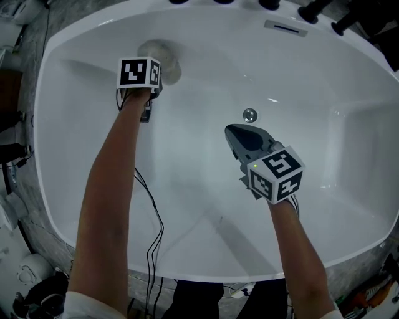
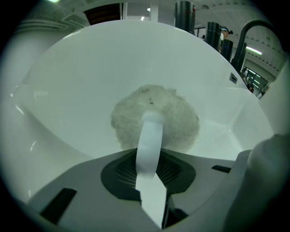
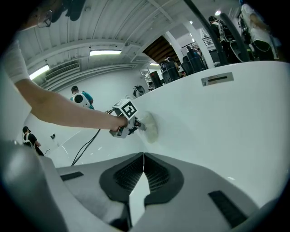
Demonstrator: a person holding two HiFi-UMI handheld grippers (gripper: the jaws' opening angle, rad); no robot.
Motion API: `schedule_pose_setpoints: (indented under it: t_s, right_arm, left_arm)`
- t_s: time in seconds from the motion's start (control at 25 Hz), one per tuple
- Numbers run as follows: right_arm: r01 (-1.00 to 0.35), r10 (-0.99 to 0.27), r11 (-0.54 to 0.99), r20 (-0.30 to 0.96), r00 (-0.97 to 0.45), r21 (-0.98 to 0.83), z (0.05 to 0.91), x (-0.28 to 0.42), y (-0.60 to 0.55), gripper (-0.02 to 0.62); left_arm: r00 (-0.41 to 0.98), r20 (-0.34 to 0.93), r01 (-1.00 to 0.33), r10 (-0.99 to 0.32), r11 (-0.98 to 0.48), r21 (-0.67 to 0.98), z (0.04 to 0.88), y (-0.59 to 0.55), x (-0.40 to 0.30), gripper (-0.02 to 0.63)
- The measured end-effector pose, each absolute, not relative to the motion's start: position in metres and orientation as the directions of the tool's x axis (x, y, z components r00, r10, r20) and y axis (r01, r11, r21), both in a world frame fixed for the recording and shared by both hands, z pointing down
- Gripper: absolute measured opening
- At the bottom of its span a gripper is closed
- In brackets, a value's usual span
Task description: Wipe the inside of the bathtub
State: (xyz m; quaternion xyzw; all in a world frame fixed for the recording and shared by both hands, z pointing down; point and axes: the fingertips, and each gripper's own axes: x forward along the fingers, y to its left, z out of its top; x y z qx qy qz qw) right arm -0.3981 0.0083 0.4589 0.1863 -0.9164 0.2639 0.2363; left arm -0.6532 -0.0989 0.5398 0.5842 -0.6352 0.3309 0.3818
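Note:
The white bathtub (image 1: 206,249) fills the head view. A round grey fluffy scrub pad (image 1: 169,60) lies pressed against the tub's far left wall. Its white handle (image 2: 150,140) runs back between the jaws of my left gripper (image 1: 159,73), which is shut on it. From the left gripper view the pad (image 2: 174,113) sits flat on the white wall. My right gripper (image 1: 232,131) hovers over the tub floor just short of the drain (image 1: 250,114), shut with nothing between its jaws (image 3: 144,158). The right gripper view shows the left gripper (image 3: 136,124) and the pad (image 3: 151,128) on the wall.
An overflow slot (image 1: 286,28) sits on the far wall, with dark tap fittings (image 1: 315,9) on the rim behind it. A black cable (image 1: 153,218) trails from the left gripper over the near rim. People stand in the room beyond the tub.

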Motion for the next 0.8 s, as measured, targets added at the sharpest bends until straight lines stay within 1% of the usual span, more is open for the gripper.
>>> schedule_pose_setpoints:
  t_s: [0.4,0.52,0.8]
  right_arm:
    - [-0.453,-0.201,0.796,0.532,-0.823,-0.401,0.469,-0.432,0.025,0.020]
    - [-0.446,-0.198,0.797,0.521,-0.830,-0.407,0.473,-0.445,0.028,0.020]
    - [-0.445,-0.211,0.785,0.490,-0.846,-0.431,0.487,-0.480,0.037,0.020]
  left_arm:
    - [-0.061,0.868,-0.993,-0.493,0.120,-0.002,0.538,-0.079,-0.711,0.095]
    - [-0.087,0.866,-0.989,-0.492,0.145,-0.017,0.538,-0.071,-0.735,0.095]
    - [-0.112,0.873,-0.989,-0.475,0.140,-0.050,0.547,-0.058,-0.773,0.095]
